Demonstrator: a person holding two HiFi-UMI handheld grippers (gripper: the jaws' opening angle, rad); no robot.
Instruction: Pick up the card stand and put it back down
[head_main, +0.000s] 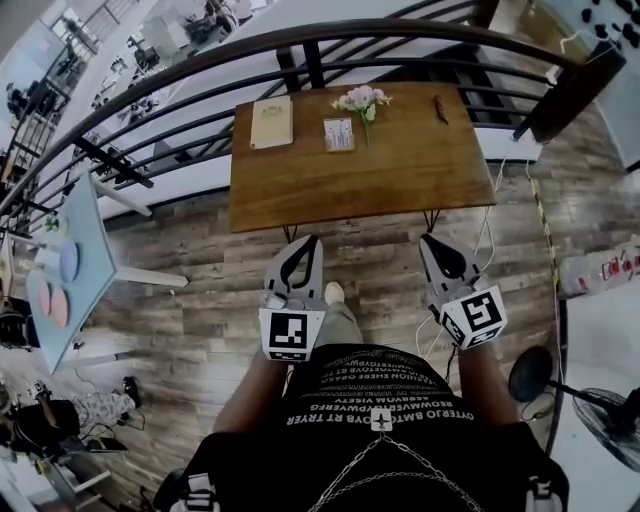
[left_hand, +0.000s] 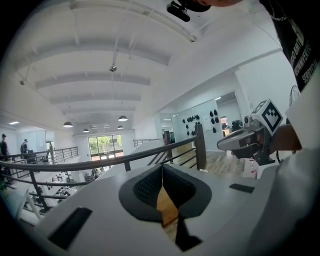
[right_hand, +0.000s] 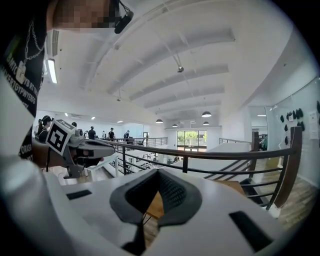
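The card stand (head_main: 339, 134), a small printed card, stands near the middle of the far half of the brown wooden table (head_main: 300, 195), right next to a little bunch of pink flowers (head_main: 362, 99). Both grippers hang over the plank floor short of the table's near edge, well apart from the stand. My left gripper (head_main: 304, 241) (left_hand: 161, 169) has its pads together with nothing between them. My right gripper (head_main: 429, 241) (right_hand: 158, 172) is shut and empty too. Only a sliver of tabletop shows through each gripper's jaws; the stand is hidden in both gripper views.
A tan board (head_main: 271, 122) lies at the table's far left and a small dark object (head_main: 440, 110) at its far right. A curved dark railing (head_main: 200, 55) runs behind the table. A pale blue table (head_main: 90, 262) with plates stands left; a fan (head_main: 610, 425) sits at lower right.
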